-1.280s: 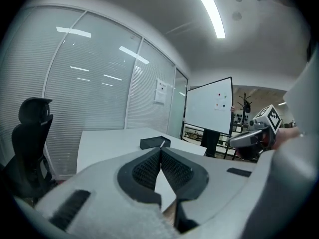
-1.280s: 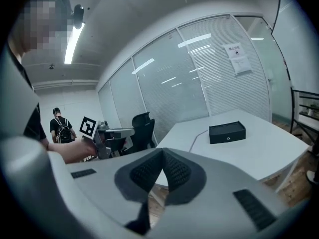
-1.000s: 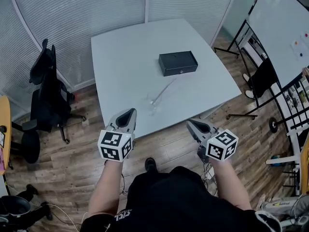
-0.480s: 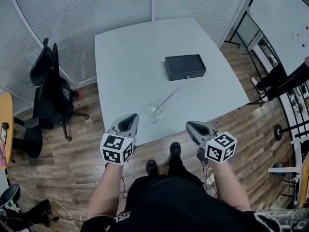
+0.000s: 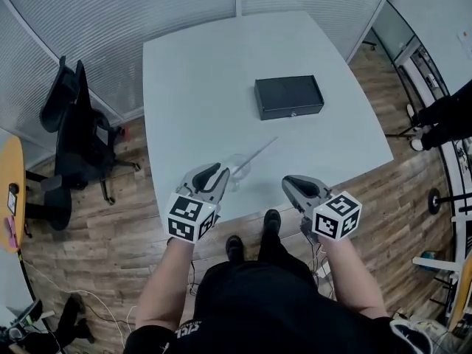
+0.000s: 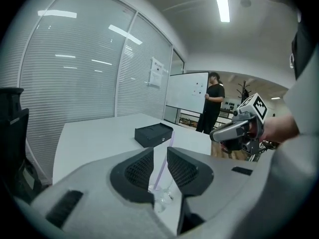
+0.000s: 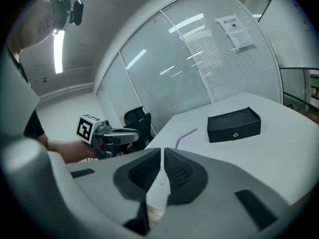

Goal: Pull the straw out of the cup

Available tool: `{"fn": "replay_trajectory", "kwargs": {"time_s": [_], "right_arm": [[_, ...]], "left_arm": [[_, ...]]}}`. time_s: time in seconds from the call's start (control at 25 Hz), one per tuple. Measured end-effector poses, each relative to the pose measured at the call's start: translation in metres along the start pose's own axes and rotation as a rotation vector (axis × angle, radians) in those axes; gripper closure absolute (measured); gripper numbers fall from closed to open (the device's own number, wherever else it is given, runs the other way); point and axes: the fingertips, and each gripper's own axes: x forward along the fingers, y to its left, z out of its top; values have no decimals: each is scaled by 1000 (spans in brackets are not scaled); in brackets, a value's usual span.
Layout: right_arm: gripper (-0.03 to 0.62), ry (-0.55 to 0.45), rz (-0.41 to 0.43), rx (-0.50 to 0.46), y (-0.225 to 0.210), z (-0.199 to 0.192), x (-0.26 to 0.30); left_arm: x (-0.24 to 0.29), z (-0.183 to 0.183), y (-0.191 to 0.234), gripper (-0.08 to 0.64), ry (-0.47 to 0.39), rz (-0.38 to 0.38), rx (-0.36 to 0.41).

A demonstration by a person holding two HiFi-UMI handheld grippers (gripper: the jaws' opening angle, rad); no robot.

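A clear cup [image 5: 237, 168] stands near the front edge of the white table [image 5: 192, 72], and a pale purple straw [image 5: 258, 152] leans out of it to the upper right. My left gripper [image 5: 215, 171] is just left of the cup. Its jaws have just been opening and stand a little apart with nothing between them. In the left gripper view the straw [image 6: 162, 168] and cup [image 6: 162, 202] show through the gap of the left gripper [image 6: 160, 151], further ahead. My right gripper [image 5: 289, 182] hovers at the table's edge, right of the cup, shut and empty. The straw [image 7: 185, 135] rises beyond the right gripper [image 7: 162, 151].
A black box [image 5: 289, 97] lies on the table behind the cup. A black office chair [image 5: 77, 135] stands left of the table. A person [image 6: 212, 106] stands by a whiteboard [image 6: 187, 91] beyond the table's far side. Slatted glass walls surround the table.
Both grippers have come forward and down to the table's front edge. The left one now sits close beside the cup, and its jaws have parted.
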Motion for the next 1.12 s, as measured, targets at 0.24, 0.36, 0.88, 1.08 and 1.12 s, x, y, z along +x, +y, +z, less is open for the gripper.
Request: {"fn": "replay_trajectory", "kwargs": {"time_s": [0.24,0.36,0.88,1.08,1.12], "right_arm": [[565,5,9,18,-19,0,12],[565,-6,-3,33,-27,0,11],[565,-29,-69,85,-49,-12,-18],[566,-48,-100,106,-61,-13,-34],[566,-52,-105,110,-63,-13,-37]], "left_arm": [[41,-8,-8,420,51,-62,68],[58,-18,-13,398,100,-95,106],[114,-62,-27,341,289,-170,209],[125,-68,-26,344,354,-177,249],[127,-70,-28,350,371,-182,266]]}}
